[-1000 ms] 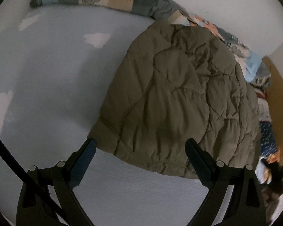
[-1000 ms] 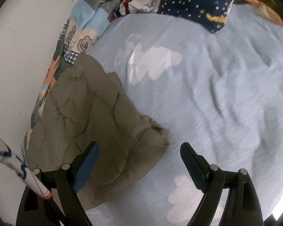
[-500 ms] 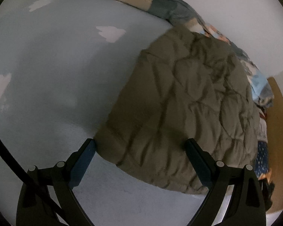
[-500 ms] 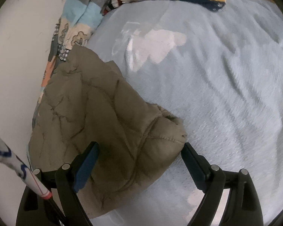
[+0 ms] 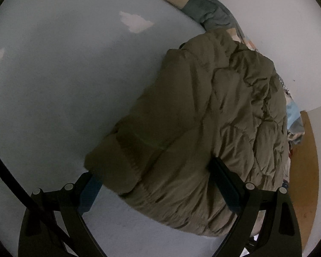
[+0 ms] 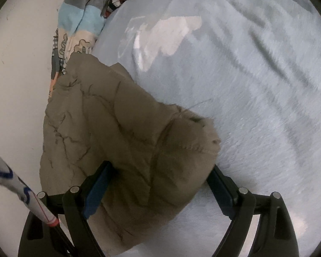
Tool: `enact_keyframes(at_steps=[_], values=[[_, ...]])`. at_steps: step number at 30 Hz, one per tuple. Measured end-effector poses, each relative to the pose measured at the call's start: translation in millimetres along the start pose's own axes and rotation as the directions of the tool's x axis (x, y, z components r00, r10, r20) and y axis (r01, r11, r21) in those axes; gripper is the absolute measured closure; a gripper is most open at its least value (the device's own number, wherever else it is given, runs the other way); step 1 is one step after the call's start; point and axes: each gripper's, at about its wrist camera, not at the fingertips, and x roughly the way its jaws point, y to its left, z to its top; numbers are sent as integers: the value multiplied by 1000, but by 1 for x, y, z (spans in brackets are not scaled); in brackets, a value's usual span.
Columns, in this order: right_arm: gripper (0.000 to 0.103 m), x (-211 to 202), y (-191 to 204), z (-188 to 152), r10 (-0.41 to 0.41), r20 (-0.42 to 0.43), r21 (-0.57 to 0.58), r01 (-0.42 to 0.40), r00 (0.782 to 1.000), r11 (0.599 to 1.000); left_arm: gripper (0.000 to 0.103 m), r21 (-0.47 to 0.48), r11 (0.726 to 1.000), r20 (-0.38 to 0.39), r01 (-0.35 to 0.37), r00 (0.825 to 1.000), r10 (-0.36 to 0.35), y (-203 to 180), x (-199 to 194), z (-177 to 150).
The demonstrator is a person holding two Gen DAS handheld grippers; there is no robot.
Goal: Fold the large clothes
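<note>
Now both grippers stand wide over the olive quilted jacket (image 5: pixel 203 115), which lies on the pale blue bed sheet (image 5: pixel 53 85) close against the white wall (image 5: pixel 278 21).

Left gripper (image 5: pixel 154 177): its jaws are spread far apart, with the jacket's hem corner lying between them. One finger (image 5: pixel 89 190) sits just beside the cuff-like edge and the other (image 5: pixel 222 184) rests against the puffed fabric, yet nothing looks pinched — whether either pad truly presses the cloth is hard to tell through the blur.

Right gripper (image 6: pixel 158 182): its jaws are also wide but closing, and the jacket's stitched corner bulges up between them. One blue-padded finger (image 6: pixel 98 186) touches the fabric on one side; the far finger (image 6: pixel 220 188) stands at the corner's edge. The cloth is not yet clamped.

Beyond the right gripper the sheet carries a white cloud print (image 6: pixel 169 36), and a patchwork blanket (image 6: pixel 81 21) runs along the wall beyond the jacket. A white cable with blue markings (image 6: pixel 21 192) crosses the lower corner of the right wrist view beside the gripper's frame.

Much is hidden — the jacket's sleeves and collar cannot be made out in either view, its far side is folded under itself, and both pictures are dim and smeared. To the outer side of the left gripper a strip of orange-brown surface (image 5: pixel 303 171) shows, cut off by the lens rim.
</note>
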Motion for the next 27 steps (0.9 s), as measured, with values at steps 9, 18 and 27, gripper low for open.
enact_keyframes(at_steps=[9,18,27], values=[[57,-7,35,-9,-31,68,-190,43,997,981,26,260,947,114,-190,980,165,-49,-8,-7],[60,-14,78,-34,-161,212,-458,243,964,855,25,421,839,235,-344,935,265,-74,-14,-22],[64,-16,103,-52,-197,337,-608,373,921,701,31,489,764,312,-422,902,299,-92,-17,-33]])
